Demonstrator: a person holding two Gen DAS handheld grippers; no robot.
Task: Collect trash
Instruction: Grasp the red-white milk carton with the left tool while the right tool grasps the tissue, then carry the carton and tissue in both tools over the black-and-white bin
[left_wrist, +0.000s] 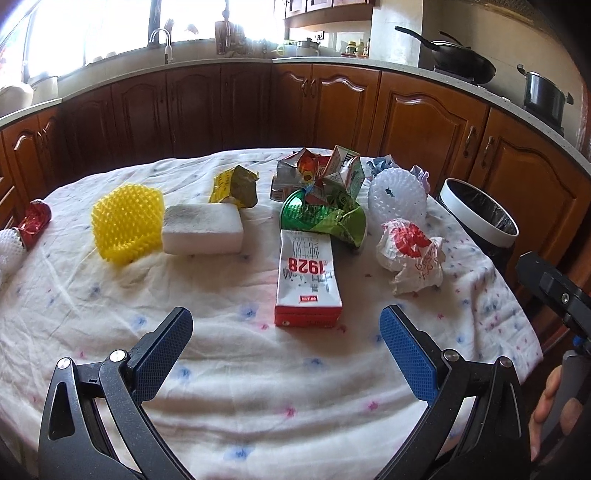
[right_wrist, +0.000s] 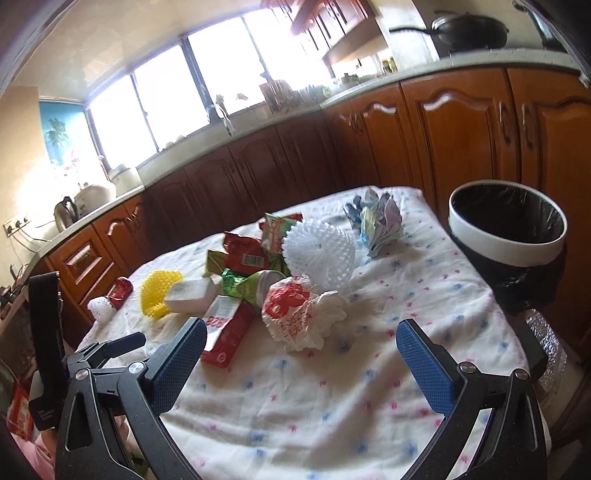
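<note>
Trash lies on a cloth-covered table (left_wrist: 229, 376). A red and white "1928" carton (left_wrist: 308, 280) lies just ahead of my open, empty left gripper (left_wrist: 286, 325); it also shows in the right wrist view (right_wrist: 227, 328). A crumpled red and white wrapper (left_wrist: 410, 254) lies to its right, ahead of my open, empty right gripper (right_wrist: 301, 341), where the wrapper (right_wrist: 299, 314) is close. A white-rimmed bin (right_wrist: 508, 230) with a black liner stands past the table's right edge.
Also on the table: yellow foam net (left_wrist: 127, 223), white sponge block (left_wrist: 203, 229), white foam net (right_wrist: 319, 253), green wrapper (left_wrist: 328, 218), crushed cartons (left_wrist: 325, 173), yellow packet (left_wrist: 236, 186), red wrapper (left_wrist: 33, 221), crumpled paper (right_wrist: 376, 221). Wooden cabinets (left_wrist: 424, 122) stand behind.
</note>
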